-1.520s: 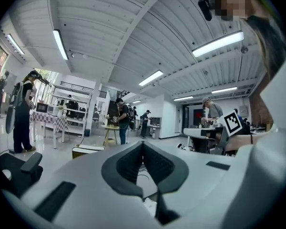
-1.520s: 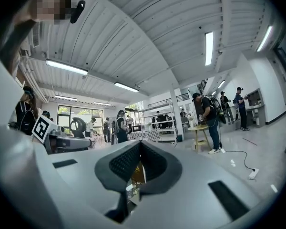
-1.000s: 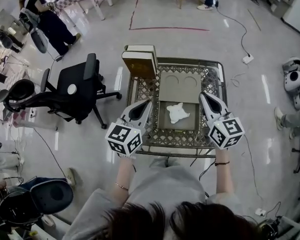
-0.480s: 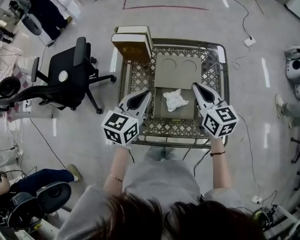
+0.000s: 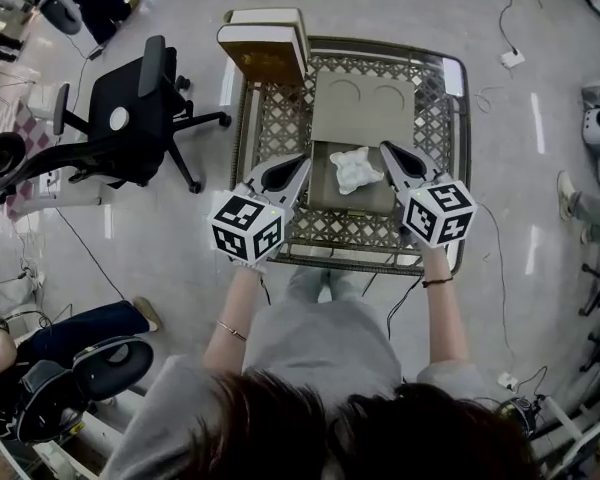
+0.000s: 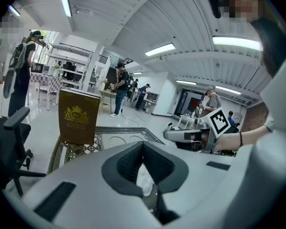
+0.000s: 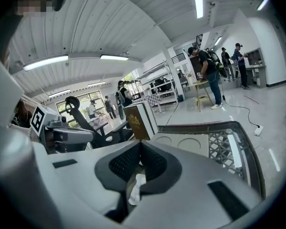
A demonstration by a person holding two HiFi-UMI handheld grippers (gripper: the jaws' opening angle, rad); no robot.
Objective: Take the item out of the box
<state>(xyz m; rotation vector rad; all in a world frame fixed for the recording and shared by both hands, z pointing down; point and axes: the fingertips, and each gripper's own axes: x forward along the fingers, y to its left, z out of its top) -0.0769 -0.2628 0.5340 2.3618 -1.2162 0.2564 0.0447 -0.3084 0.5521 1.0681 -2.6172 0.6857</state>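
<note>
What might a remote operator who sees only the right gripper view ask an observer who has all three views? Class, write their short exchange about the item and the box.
Operator: I see only a scrap of white beyond my jaws. Where does it lie?
Observer: From above, the white crumpled item lies in the near half of the open box, on the person's side.
Operator: Is the left gripper holding anything?
Observer: No. In its own view the left gripper has its jaws together at the tips and grips nothing; the item lies beyond them.
</note>
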